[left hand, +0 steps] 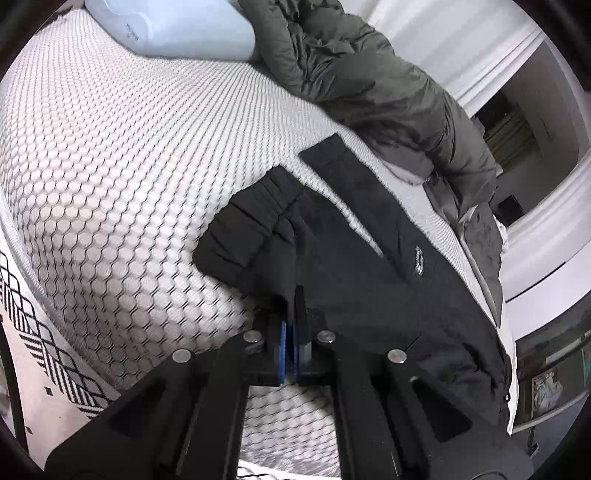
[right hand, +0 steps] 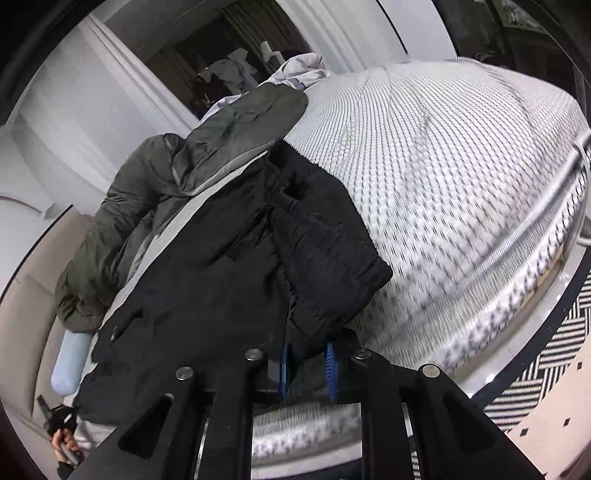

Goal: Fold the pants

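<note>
Black pants [left hand: 351, 266] lie along the edge of a white honeycomb-patterned mattress [left hand: 122, 177], with a gathered elastic end [left hand: 240, 225] towards the middle of the bed. My left gripper [left hand: 293, 299] is shut, its blue pads pressed together and its tips nipping the near edge of the pants. In the right wrist view the pants [right hand: 207, 280] run away to the left, with a folded-over end [right hand: 332, 258] nearest me. My right gripper [right hand: 308, 354] is shut on that bunched end; black cloth fills the gap between its blue pads [right hand: 283, 369].
An olive puffer jacket [left hand: 369, 74] lies beyond the pants, beside a pale blue pillow [left hand: 177, 26]. A black-and-white patterned rug [right hand: 554, 347] covers the floor by the bed. White walls and a dark doorway [right hand: 221, 66] stand behind. A person's hand [right hand: 66, 446] shows at lower left.
</note>
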